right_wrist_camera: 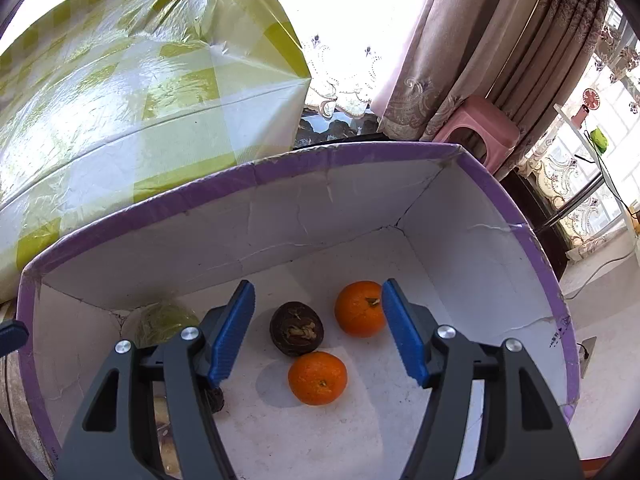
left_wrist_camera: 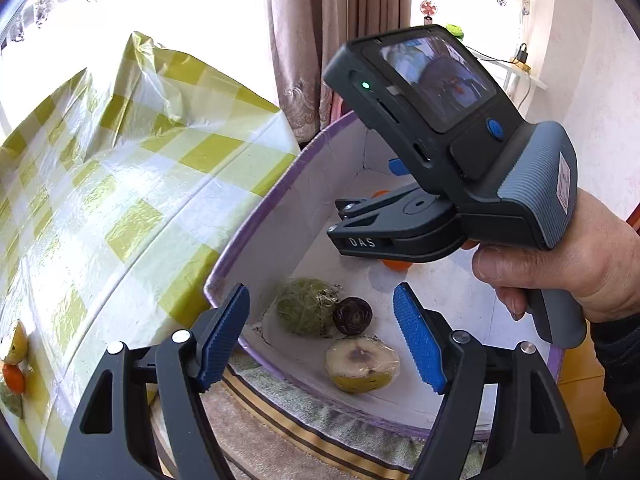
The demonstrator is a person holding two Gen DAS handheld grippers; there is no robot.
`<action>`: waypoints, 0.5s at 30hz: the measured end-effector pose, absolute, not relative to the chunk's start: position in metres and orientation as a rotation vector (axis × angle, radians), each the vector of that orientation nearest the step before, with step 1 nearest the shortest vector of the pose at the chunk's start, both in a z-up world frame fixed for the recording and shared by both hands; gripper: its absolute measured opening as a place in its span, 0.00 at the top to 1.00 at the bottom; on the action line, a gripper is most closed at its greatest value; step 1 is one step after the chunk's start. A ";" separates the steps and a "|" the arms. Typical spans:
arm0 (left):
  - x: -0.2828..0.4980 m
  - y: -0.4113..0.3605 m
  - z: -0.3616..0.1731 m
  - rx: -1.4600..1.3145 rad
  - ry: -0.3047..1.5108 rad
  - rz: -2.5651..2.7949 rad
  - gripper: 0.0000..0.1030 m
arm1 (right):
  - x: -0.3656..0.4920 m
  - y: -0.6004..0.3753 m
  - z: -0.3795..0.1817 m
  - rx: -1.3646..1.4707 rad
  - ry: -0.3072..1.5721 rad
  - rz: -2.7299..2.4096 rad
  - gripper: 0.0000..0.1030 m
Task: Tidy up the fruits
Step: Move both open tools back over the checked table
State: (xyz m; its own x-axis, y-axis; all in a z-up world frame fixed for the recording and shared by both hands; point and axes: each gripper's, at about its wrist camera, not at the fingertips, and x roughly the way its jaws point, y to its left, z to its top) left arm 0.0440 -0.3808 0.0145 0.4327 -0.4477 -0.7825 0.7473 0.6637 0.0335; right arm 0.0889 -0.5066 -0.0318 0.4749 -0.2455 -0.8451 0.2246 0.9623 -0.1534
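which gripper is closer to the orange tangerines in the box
Right. The right gripper hangs open just above the two orange tangerines in the purple-rimmed white box. The left gripper is open over the box's other end, above the wrapped halved fruit.

This is a lived-in room of a home, a sitting room by the look of it. Beyond the right gripper (right_wrist_camera: 318,332), heavy patterned curtains (right_wrist_camera: 480,52) and embroidered lace sheers (right_wrist_camera: 340,88) hang at bright windows, with a pink plastic stool (right_wrist_camera: 476,128) at their foot. To that gripper's left stands a worktop under a yellow-and-white checked plastic cloth (right_wrist_camera: 120,92), and below the left gripper (left_wrist_camera: 322,336) lies a striped rug (left_wrist_camera: 288,432).
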 end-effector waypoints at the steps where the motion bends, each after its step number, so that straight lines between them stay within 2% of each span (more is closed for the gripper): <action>1: 0.047 -0.376 0.018 0.393 0.821 -0.761 0.29 | 0.088 -0.505 -0.029 -0.024 1.033 -0.287 0.34; 15: 0.080 -0.295 0.046 0.249 0.764 -0.599 0.29 | 0.088 -0.471 0.003 -0.057 0.964 -0.244 0.30</action>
State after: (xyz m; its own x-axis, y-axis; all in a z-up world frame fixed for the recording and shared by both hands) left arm 0.0800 -0.2953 0.0462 0.5670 -0.4164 -0.7107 0.5914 0.8064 -0.0007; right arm 0.0884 -0.4707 0.0031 0.5449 -0.2309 -0.8061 0.1805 0.9711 -0.1562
